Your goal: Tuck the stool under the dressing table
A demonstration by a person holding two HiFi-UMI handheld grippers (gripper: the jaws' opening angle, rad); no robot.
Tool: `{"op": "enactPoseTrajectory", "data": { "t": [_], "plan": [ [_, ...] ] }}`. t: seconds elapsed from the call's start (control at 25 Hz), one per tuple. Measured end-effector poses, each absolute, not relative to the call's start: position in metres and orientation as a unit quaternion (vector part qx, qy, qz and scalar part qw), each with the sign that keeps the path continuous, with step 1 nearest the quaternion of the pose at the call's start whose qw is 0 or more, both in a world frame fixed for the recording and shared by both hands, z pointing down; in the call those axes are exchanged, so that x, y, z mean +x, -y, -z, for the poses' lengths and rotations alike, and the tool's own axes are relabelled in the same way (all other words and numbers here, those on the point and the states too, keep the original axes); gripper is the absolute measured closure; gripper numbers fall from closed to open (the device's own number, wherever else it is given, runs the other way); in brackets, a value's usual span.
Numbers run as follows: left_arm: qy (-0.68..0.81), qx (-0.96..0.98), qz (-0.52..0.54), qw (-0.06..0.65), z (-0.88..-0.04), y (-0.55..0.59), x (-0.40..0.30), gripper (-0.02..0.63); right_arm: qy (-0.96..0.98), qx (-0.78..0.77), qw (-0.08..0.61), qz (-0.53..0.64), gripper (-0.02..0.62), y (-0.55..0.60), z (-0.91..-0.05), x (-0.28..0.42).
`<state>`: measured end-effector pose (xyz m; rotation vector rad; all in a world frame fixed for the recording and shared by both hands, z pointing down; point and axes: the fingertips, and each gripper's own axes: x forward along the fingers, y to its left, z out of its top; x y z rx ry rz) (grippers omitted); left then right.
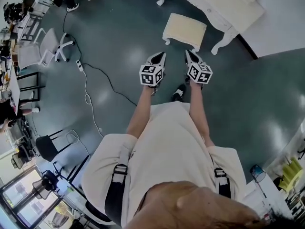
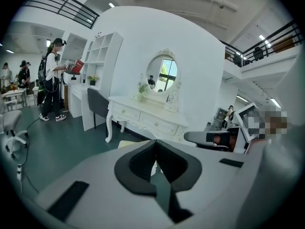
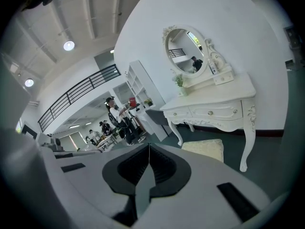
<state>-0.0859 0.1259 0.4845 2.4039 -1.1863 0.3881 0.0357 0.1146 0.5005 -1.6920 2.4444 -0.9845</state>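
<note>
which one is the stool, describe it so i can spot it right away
Find the white dressing table with the oval mirror. On the green floor just in front of it stands the stool. It is low and backless with a square cream cushion, unlike the white swivel chair farther off.

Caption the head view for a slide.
Left claw and right claw, both shut, face a cream cushioned stool before a white dressing table.

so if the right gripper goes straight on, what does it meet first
Probably nothing close: the shut right gripper aims left of the stool and dressing table, toward the dark chair beyond; depth is unclear.
</note>
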Motion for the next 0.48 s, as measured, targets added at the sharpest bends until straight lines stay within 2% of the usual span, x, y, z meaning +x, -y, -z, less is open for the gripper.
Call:
{"op": "enactPoseTrajectory", "data": {
  "t": [0.48],
  "plan": [
    [0.423, 0.868, -0.139, 0.219, -0.492, -0.073, -0.069, 0.591, -0.763, -0.556, 0.012, 0.331, 0.552, -0.078, -0.521, 0.069]
  ]
}}
